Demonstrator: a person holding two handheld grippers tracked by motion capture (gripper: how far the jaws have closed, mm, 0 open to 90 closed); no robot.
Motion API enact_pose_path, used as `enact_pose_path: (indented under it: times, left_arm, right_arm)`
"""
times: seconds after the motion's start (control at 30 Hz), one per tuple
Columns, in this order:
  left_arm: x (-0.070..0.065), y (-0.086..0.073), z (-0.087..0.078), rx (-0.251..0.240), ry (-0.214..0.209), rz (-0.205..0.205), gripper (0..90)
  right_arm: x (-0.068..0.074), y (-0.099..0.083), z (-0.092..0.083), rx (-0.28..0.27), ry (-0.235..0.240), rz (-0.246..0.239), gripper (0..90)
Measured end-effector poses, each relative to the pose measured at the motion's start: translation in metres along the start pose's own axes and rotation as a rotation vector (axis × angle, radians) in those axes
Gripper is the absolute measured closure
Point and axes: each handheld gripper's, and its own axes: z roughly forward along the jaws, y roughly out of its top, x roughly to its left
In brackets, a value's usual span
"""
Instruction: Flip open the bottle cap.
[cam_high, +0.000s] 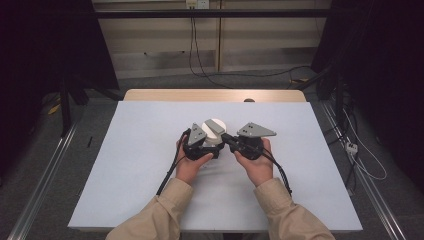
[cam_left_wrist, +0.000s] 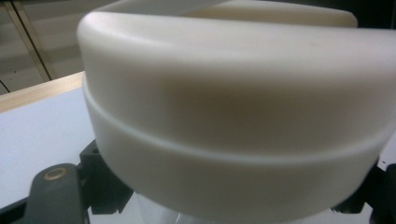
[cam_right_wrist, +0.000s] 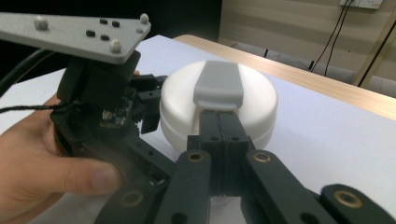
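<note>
High view: two hand-held grippers (cam_high: 221, 136) grip one white container (cam_high: 214, 131)

White round lidded container (cam_high: 214, 131); grey tab (cam_right_wrist: 218, 83) on top; mid-table, upright.

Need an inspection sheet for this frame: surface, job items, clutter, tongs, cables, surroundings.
Surface: white table, wooden strip along the far edge.
Job's things: round white container with a grey tab on its lid, mid-table.
Clutter: nothing seen.
Tongs: left tongs shut on the container's side; right tongs with jaws pressed together at the grey tab; whether they pinch it is unclear.
Cables: a black cable trails from each tool toward the person.
Surroundings: dark curtains, floor rails, wall cables, a power strip on the floor.
</note>
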Motion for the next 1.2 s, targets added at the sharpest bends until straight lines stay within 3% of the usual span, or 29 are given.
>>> enact_pose_path:
  times: [1.2]
  left_arm:
    - [-0.001,0.0,0.001,-0.003,0.0,-0.005,18.4]
  right_arm:
    - [-0.002,0.029,0.013,-0.015,-0.012,-0.046,90.0]
